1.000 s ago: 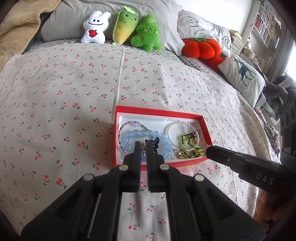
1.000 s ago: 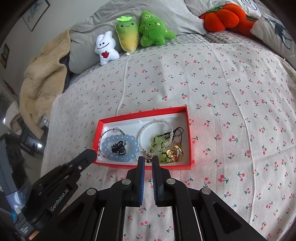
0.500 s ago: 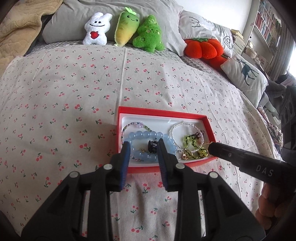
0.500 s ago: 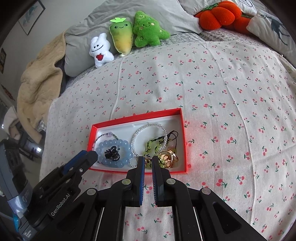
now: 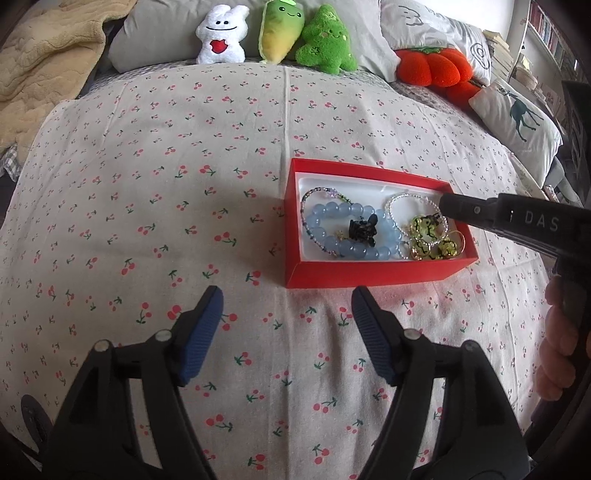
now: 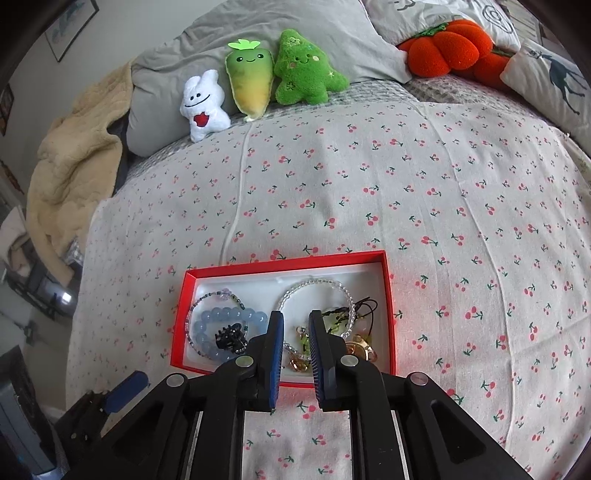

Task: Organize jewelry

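A red box (image 5: pixel 369 275) (image 6: pixel 284 267) with a white lining lies on the cherry-print bed sheet. It holds a blue bead bracelet (image 5: pixel 334 243) (image 6: pixel 229 319), a black claw clip (image 5: pixel 364 229) (image 6: pixel 229 338), a thin dark bead bracelet (image 5: pixel 308 197), a clear bead bracelet (image 5: pixel 406 199) (image 6: pixel 314 286), green charms (image 5: pixel 424 227) and gold rings (image 6: pixel 360 349). My left gripper (image 5: pixel 286 306) is wide open and empty, just in front of the box. My right gripper (image 6: pixel 295 325) is slightly open over the box's near right part, with nothing between the fingers.
Plush toys line the pillows at the back: a white bunny (image 5: pixel 221 35), a yellow-green radish (image 5: pixel 282 27), a green tree (image 5: pixel 325 38) and an orange pumpkin (image 5: pixel 430 66). A beige blanket (image 5: pixel 44 66) lies at far left. A deer-print cushion (image 5: pixel 517 114) sits at right.
My left gripper opened wide and drew back from the box. My right gripper moved forward over the box's near edge and opened a little.
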Tool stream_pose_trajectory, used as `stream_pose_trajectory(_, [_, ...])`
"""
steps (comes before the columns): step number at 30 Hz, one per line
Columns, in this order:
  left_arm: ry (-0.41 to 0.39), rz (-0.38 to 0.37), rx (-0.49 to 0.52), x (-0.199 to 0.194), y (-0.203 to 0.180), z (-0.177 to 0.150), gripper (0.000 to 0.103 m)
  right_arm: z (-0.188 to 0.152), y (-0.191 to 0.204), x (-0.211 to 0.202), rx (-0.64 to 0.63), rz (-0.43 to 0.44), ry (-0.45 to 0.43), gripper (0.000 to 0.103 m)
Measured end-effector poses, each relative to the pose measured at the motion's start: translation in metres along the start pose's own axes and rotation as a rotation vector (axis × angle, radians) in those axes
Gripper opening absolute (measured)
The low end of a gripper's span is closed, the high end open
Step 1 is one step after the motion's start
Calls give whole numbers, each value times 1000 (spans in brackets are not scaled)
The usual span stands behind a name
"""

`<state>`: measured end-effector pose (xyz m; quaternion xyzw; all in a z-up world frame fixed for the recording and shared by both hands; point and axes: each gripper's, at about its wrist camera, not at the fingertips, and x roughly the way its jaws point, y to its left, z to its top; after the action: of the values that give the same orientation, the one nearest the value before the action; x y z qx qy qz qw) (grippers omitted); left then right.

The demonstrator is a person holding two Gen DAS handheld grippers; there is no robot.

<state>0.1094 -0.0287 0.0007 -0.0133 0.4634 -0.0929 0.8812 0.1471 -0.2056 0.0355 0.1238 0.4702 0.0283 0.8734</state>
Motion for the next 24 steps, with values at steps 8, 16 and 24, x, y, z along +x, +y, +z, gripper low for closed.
stream_pose_trajectory(8, [60,75,23,-3,-2,-19,95,-21,-6,-25,-18,-15,-5,60])
stream_pose_trajectory(16, [97,134,54,-10,-6,-44,102,-54,-1,-40,-107,-78,10,70])
stream_pose_trajectory(24, [98,151,44,-19,0,-60,102,-88,-3,-51,-146,-141,11,90])
